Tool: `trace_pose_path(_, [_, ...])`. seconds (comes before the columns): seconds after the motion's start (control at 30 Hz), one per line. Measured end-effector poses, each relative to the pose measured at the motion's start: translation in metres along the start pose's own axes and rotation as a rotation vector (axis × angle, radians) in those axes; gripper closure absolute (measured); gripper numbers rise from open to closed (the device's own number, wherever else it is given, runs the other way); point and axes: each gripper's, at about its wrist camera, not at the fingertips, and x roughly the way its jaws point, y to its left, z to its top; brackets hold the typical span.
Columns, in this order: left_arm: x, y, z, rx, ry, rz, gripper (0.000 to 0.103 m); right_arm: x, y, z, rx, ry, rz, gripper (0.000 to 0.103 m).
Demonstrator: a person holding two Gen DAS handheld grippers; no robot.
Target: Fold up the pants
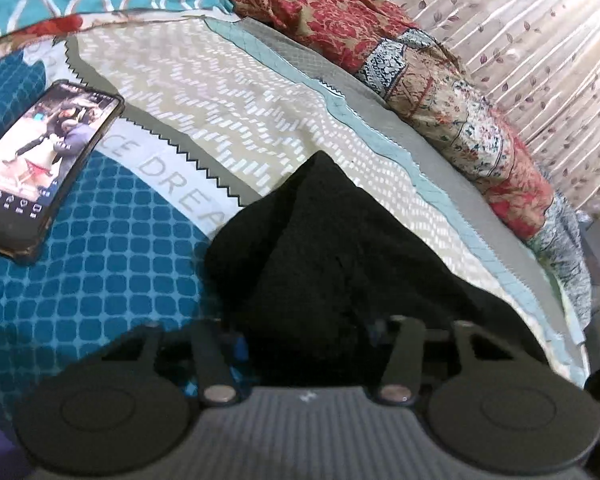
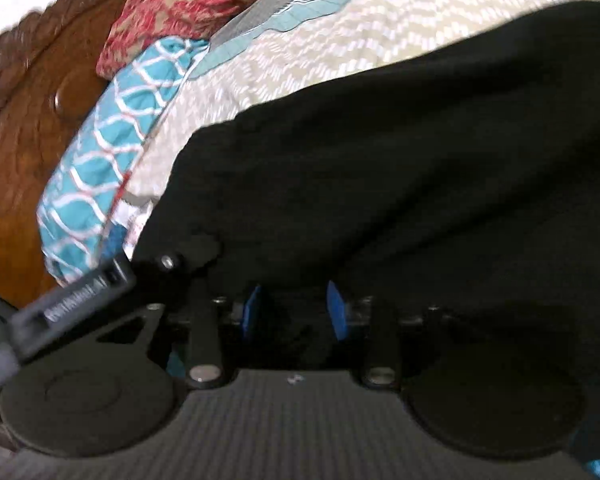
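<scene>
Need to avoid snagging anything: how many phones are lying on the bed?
1: a phone, screen lit, on the blue checked cover left of the black pants. Others may hide under fabric.

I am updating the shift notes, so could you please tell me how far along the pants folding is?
Done: no finished fold shows yet. In hand: the black fabric pants are bunched between the blue pads of the right gripper and drape over the left gripper. Left: laying them flat on the patterned bedspread and folding.
</scene>
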Motion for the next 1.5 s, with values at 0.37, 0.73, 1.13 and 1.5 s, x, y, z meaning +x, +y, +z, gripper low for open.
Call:
trace_pose_path(0.37, [-0.030,-0.095,-0.026,0.388,-0.124,-0.045,0.073,-0.025,-0.041,-0.002,0.222,-0.072,0.079,0.069])
trace_pose_path(0.73, [0.029,-0.206,-0.112,0.797,0.049,-0.144,0.041,-0.151,-0.124,-0.027,0.389,-0.379,0.032,0.059])
trace_pose_path(1.13, [-0.043,-0.149,-0.069,0.587,0.005,-0.174,0.010,-0.126,-0.121,-0.014,0.298,-0.335,0.064,0.023])
trace_pose_path(1.5, [-0.030,-0.130,-0.044,0.435,0.025,-0.120,0.018,-0.133,-0.064,-0.008,-0.070,-0.439,-0.189,0.077])
